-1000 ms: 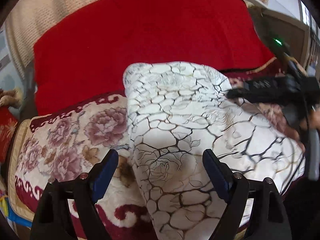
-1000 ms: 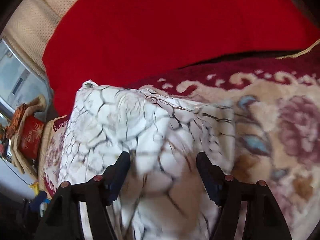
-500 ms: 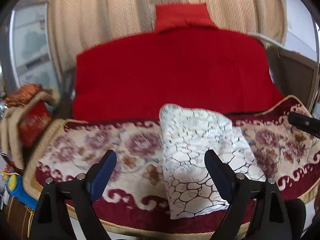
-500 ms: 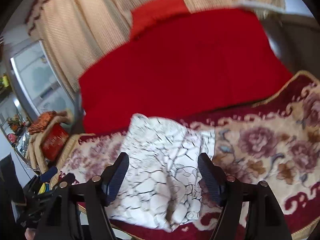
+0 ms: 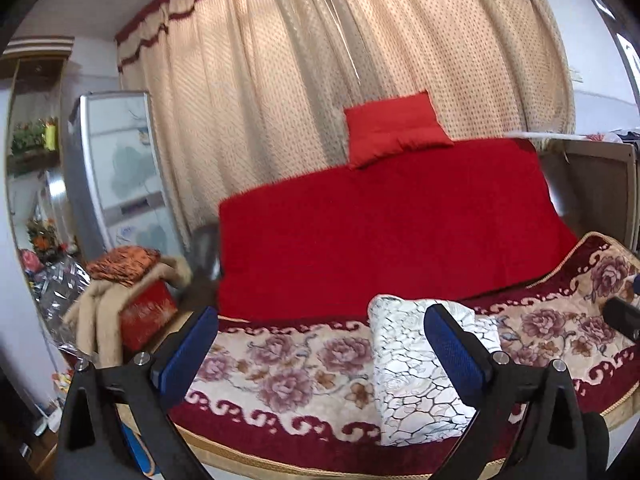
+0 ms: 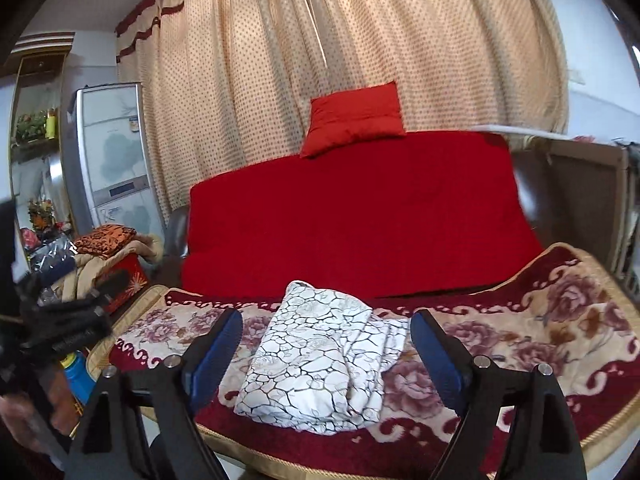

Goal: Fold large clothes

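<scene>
The folded white garment (image 6: 320, 360), printed with a dark crackle-and-rose pattern, lay on the floral sofa cover (image 6: 520, 344), near the front edge of the seat and roughly midway along it. Its far end reached almost to the red blanket (image 6: 360, 216) draped over the sofa back. A small red cushion (image 6: 356, 116) sat on the top edge of that back, in front of the cream dotted curtain (image 6: 360, 32).

The left gripper (image 5: 320, 348) hung in the air short of the sofa's front edge, its 2 blue-padded jaws spread wide with nothing between them; they had just been opening further. The right gripper (image 6: 326, 346) hung likewise clear of the seat, its jaws well apart and also just opened wider, gripping nothing; the garment showed between them only as background, untouched.

Off the sofa's left end stood a silver refrigerator (image 5: 120, 168) and a pile of tan and orange fabric (image 5: 124, 280) on a red box (image 5: 148, 312).
</scene>
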A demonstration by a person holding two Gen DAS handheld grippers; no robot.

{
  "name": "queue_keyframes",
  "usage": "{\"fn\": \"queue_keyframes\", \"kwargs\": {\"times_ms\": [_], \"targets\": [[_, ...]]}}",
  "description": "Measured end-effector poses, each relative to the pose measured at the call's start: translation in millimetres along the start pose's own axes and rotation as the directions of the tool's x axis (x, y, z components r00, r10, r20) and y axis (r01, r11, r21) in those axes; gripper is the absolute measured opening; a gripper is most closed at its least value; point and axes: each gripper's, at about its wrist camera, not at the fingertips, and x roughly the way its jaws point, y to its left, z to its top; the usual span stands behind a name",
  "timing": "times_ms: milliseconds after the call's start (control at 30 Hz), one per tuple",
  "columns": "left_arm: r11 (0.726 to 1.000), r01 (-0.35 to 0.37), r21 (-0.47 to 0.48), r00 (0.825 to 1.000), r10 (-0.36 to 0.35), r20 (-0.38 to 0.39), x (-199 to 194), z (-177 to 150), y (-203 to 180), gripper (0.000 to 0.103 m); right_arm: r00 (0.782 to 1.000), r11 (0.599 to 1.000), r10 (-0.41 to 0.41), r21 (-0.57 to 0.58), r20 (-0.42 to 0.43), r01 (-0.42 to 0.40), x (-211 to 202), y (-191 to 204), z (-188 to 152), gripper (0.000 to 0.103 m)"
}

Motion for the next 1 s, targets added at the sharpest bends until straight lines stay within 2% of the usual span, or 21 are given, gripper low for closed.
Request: {"fn": "queue_keyframes", "kwargs": {"times_ms": [200,400,600,733,1000], "targets": [[0.999,-0.024,-0.021,0.999,0.025,0.028,-22.6,10.3,11.0,0.103,0.999,0.998,-0.039,-0.044,0.024,0.040,-28.3,13.6,-3.0,0.088],[0.998,-0.042,-0.041,0.999,0.043,0.032,-36.2,14.1,19.7,0.103,0.999,0.999,-0.035,-0.027,0.011,0.035,-45.0,22.7,-0.8,0.088],[0.998,-0.043,-0.052,0.998,0.045,0.043,-48.0,14.1,24.6,0.103,0.996,0.996,-0.079,-0.036,0.044,0.081,-56.5,29.8,7.3,0.088],[0.998,-0.032,-0.058,0.998,0.035,0.055,-58.3,15.7,28.7,0.103,0.997,0.998,-0.064,-0.006,0.044,0.064,-62.1,31.7,11.6,0.088],[0.997,-0.032,-0.066,0.993,0.039,0.108,-82.3,19.6,37.4,0.103,0.995,0.997,-0.077,-0.016,0.055,0.078,-73.2,45.9,18.5,0.088]]}}
